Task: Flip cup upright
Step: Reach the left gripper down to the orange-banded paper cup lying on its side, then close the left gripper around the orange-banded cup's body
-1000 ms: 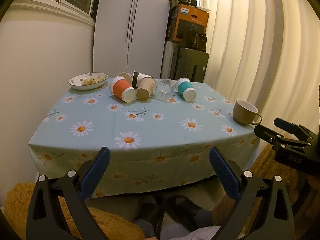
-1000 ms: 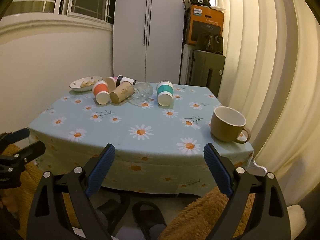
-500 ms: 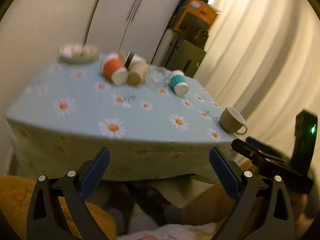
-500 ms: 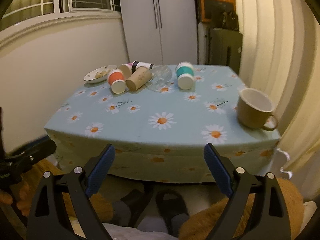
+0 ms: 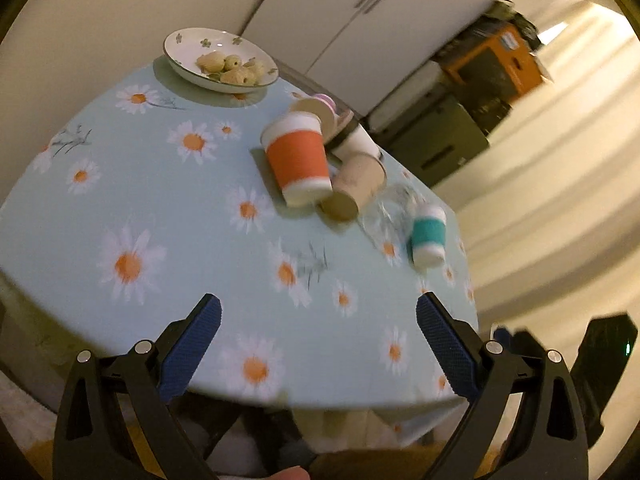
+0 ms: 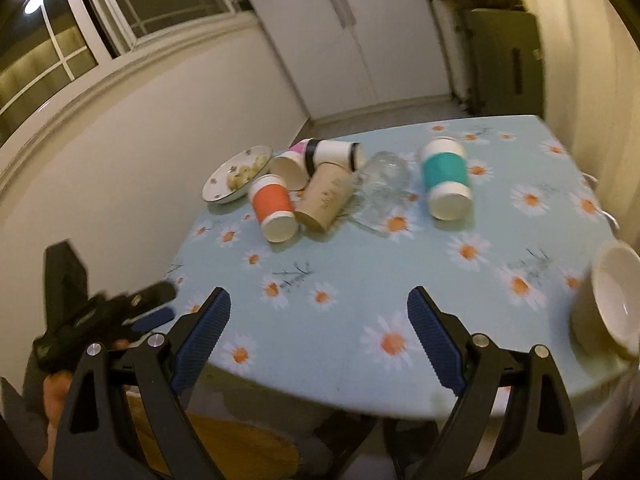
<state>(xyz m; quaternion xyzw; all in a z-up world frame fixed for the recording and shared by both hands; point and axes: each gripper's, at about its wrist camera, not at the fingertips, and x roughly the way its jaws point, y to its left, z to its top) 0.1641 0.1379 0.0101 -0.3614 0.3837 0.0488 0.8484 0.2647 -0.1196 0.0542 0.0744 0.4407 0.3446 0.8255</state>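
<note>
Broadly spread: pale blue daisy-print tablecloth point(image 6: 360, 280) over table. Farther back, toppled paper cups clustered well beyond both claws: orange-sleeved cup point(image 5: 298, 160) on its side, tan cup point(image 6: 326, 200) touching it, teal-sleeved cup point(image 6: 446, 180) apart. Left gripper point(image 5: 318, 320) and right gripper point(image 6: 318, 316) spread wide, empty, above near edge. No legible writing.

a white wardrobe point(image 6: 352, 40) stands against the back wall, with dark cases point(image 6: 504, 68) beside it. a window point(image 6: 80, 32) with white frames reflects a lamp, and cream curtains point(image 5: 560, 184) hang right of the counter point(image 6: 400, 280).
</note>
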